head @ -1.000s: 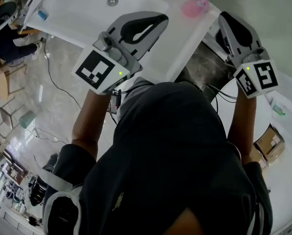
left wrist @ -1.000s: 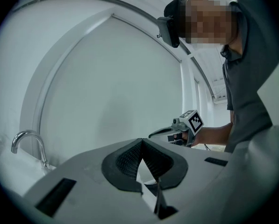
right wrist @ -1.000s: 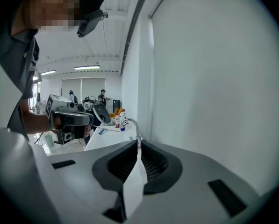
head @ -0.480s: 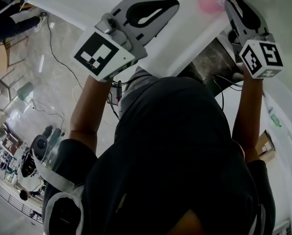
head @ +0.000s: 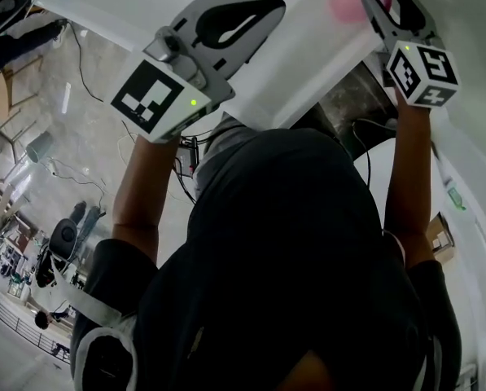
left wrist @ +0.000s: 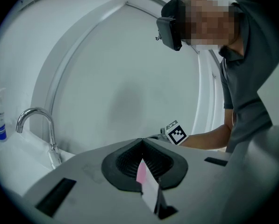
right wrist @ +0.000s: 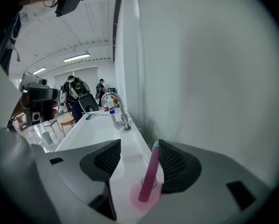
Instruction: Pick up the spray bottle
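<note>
A pink spray bottle (right wrist: pixel 147 183), with a round base and a tall narrow neck with a bluish tip, stands on the white counter (right wrist: pixel 95 134) against the wall. My right gripper (right wrist: pixel 139 143) has its jaws opening, one on each side of the bottle; the neck leans close to the right pad (right wrist: pixel 174 164). In the head view the bottle (head: pixel 345 5) shows just left of the right gripper (head: pixel 385 2). My left gripper (head: pixel 277 6) hovers over the counter with its jaws meeting at the tips (left wrist: pixel 142 140) and nothing held.
A chrome faucet (right wrist: pixel 115 108) rises from the counter beyond the bottle, with small bottles (right wrist: pixel 110 107) behind it. The same faucet (left wrist: pixel 35 121) is in the left gripper view. The wall (right wrist: pixel 200 78) runs along the right. People stand far back (right wrist: pixel 76 90).
The right gripper has moved up the picture to the pink bottle, and its jaws now stand on either side of it. The left gripper has shifted a little over the counter.
</note>
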Demonstrator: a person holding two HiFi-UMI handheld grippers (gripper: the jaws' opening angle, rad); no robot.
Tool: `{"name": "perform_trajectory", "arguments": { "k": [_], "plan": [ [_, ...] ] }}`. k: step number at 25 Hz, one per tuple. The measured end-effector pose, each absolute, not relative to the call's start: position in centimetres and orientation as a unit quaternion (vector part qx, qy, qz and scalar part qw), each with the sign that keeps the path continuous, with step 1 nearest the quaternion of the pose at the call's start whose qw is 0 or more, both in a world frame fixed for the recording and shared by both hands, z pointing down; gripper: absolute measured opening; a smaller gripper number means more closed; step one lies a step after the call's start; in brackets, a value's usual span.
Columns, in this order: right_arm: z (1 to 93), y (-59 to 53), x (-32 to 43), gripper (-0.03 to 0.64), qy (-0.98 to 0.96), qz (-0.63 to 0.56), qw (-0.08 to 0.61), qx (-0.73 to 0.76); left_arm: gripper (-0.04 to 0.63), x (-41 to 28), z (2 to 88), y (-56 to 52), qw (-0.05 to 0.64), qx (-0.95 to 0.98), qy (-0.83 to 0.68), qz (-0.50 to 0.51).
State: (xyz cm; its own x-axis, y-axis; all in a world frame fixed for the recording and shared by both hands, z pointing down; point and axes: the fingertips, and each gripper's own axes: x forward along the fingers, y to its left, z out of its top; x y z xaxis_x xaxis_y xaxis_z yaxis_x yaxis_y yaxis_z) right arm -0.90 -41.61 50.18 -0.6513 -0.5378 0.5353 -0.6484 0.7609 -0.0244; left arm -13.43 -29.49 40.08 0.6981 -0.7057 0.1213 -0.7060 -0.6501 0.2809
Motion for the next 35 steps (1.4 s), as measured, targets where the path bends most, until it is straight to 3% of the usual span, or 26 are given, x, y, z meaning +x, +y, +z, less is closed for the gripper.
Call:
{"name": "perform_trajectory", "arguments": {
  "k": [20,24,30,31,33,35],
  "plan": [
    [50.9,-44.3,0.3,0.296,-0.882,0.095,0.230,0.401,0.005,-12.6,41.4,-30.7,0.178,0.906,-0.383,0.006],
    [51.3,-44.4,0.5,0.299,-0.871,0.155,0.207,0.418,0.005,-12.2,41.2,-30.5,0.179,0.907,-0.381,0.006],
    [53.7,-43.3,0.7,0.301,-0.827,0.349,0.133,0.421,0.005,-12.4,40.8,-30.3,0.176,0.907,-0.382,0.004],
    [53.7,-43.3,0.8,0.286,-0.823,0.359,0.122,0.422,0.005,-12.5,40.8,-30.3,0.175,0.907,-0.383,0.003],
    [53.3,-43.4,1.1,0.131,-0.823,0.354,0.117,0.428,0.005,-12.8,40.6,-30.3,0.172,0.907,-0.385,0.002],
    [53.1,-43.5,1.4,0.098,-0.825,0.344,0.123,0.432,0.005,-13.1,40.5,-30.1,0.168,0.907,-0.387,0.001]
  ]
}}
